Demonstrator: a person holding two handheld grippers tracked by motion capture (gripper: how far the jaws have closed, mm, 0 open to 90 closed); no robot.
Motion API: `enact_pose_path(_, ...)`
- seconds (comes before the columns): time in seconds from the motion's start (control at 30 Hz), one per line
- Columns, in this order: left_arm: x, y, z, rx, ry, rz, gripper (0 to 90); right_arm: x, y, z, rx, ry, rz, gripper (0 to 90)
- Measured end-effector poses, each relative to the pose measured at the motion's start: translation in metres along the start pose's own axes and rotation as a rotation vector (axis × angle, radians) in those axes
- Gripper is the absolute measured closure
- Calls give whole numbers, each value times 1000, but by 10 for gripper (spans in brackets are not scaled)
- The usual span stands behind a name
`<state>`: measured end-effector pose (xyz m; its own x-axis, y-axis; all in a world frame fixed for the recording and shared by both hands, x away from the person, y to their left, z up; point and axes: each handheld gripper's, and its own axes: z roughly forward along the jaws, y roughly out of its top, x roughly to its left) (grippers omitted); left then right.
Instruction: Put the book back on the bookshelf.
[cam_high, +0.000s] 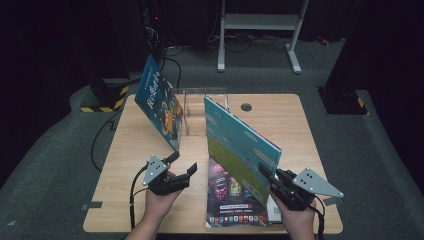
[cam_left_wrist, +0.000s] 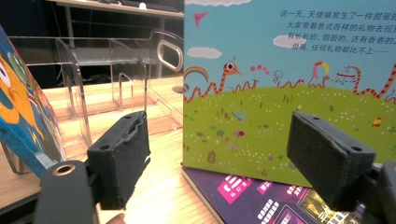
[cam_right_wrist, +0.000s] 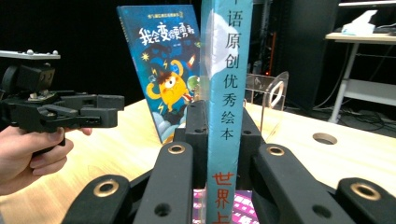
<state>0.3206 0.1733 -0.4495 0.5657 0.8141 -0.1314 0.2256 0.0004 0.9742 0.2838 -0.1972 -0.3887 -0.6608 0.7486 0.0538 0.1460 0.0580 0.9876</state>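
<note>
Right tongs clamp one of three books; left tongs gape empty.

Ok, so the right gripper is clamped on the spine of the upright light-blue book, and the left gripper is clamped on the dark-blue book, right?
Not quite. The left gripper is open and holds nothing, as the left gripper view shows; the dark-blue book leans apart from it. The right gripper is indeed clamped on the light-blue book.

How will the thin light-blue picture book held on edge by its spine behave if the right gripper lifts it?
The thin light-blue picture book probably stays stiff: its cover stands flat and unbent. The right gripper is shut on the spine end alone, so the long far end may sag or pivot. Its glossy cover could slip between the fingers.
</note>
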Motion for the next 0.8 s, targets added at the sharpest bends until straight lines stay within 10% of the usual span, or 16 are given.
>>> enact_pose_path(0.4,5,-1,-1,20,16,-8,236,25,5,14,-22,-107,1,814)
enact_pose_path(0.8,-10,9,-2,-4,-68,16,205,43,0,36,-7,-141,13,810)
